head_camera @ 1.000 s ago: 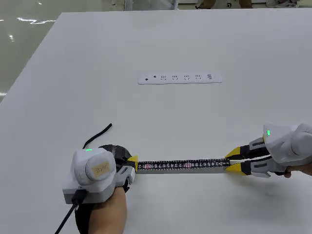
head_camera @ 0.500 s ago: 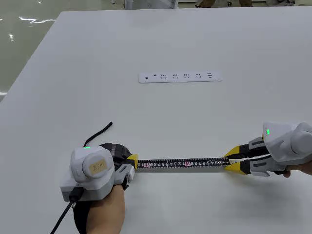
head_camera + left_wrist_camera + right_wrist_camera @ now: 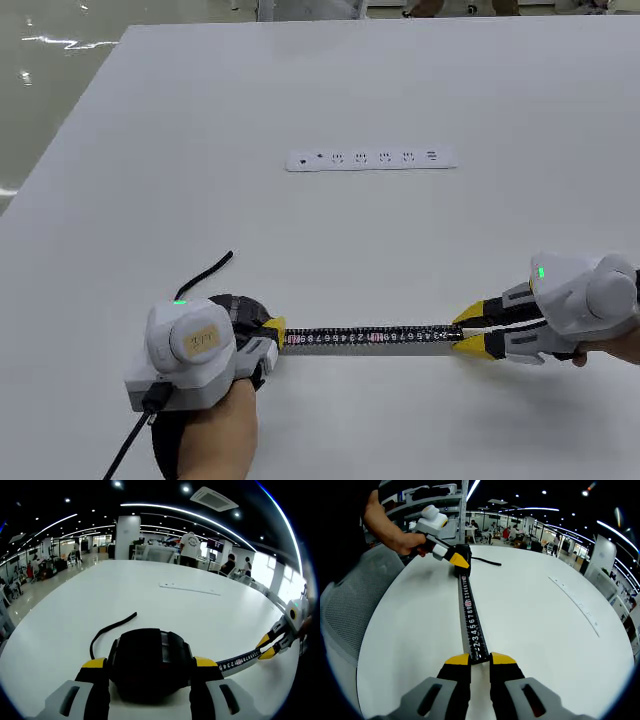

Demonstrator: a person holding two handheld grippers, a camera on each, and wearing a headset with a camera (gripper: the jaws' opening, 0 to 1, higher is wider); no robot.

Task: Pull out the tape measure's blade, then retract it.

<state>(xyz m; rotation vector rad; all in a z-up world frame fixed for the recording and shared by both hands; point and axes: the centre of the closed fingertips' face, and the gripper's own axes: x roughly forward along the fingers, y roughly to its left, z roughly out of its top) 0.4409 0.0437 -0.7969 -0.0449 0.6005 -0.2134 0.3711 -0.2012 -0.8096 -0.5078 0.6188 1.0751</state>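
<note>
The tape measure [image 3: 150,662] sits on the table [image 3: 420,250] near its front-left part, its black case clamped between the yellow-tipped jaws of the left gripper [image 3: 268,335], which press on its two sides. The blade [image 3: 370,337] is drawn out of the case and lies flat on the table, running straight to the right with its numbers facing up. Its free end is pinched by the right gripper [image 3: 468,334], whose jaws are narrowed onto it, the yellow tips nearly meeting at either side of the end. The two grippers are well apart and face each other along the blade. A thin black strap [image 3: 205,272] trails from the case across the table toward the back left. Farther back, near the middle of the table, a white power strip [image 3: 371,159] lies flat, well apart from the tape measure and both grippers
</note>
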